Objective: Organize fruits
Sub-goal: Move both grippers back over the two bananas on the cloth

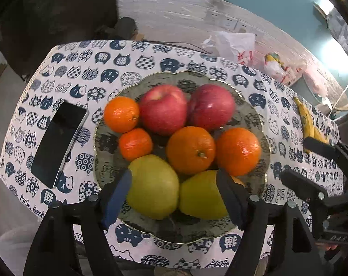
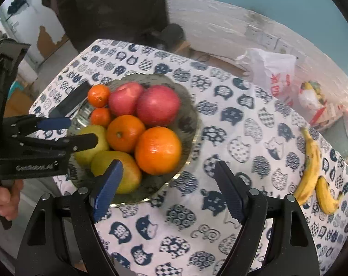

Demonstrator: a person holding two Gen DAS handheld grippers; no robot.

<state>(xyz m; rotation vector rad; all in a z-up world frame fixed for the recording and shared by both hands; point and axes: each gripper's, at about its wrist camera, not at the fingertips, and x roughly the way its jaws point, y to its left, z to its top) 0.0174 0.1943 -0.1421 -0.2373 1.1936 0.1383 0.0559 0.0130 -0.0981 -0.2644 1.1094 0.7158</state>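
Observation:
A glass plate [image 1: 250, 119] on the cat-print cloth holds two red apples [image 1: 162, 109], several oranges [image 1: 190, 149] and two green pears [image 1: 153, 184]. My left gripper [image 1: 174, 197] hovers open over the pears, one blue pad on each side and neither pressing. In the right wrist view it [image 2: 83, 131] reaches in from the left over the plate [image 2: 187, 119], held by a hand [image 2: 6, 197]. My right gripper [image 2: 168, 191] is open over the cloth at the plate's near right edge, with nothing between its fingers. Two bananas [image 2: 311, 165] lie on the cloth at the right.
A dark phone [image 1: 59, 142] lies on the cloth left of the plate. White and red plastic bags [image 2: 275, 73] sit beyond the table's far right edge. The right gripper [image 1: 294, 158] shows at the right of the left wrist view, near the bananas [image 1: 306, 119].

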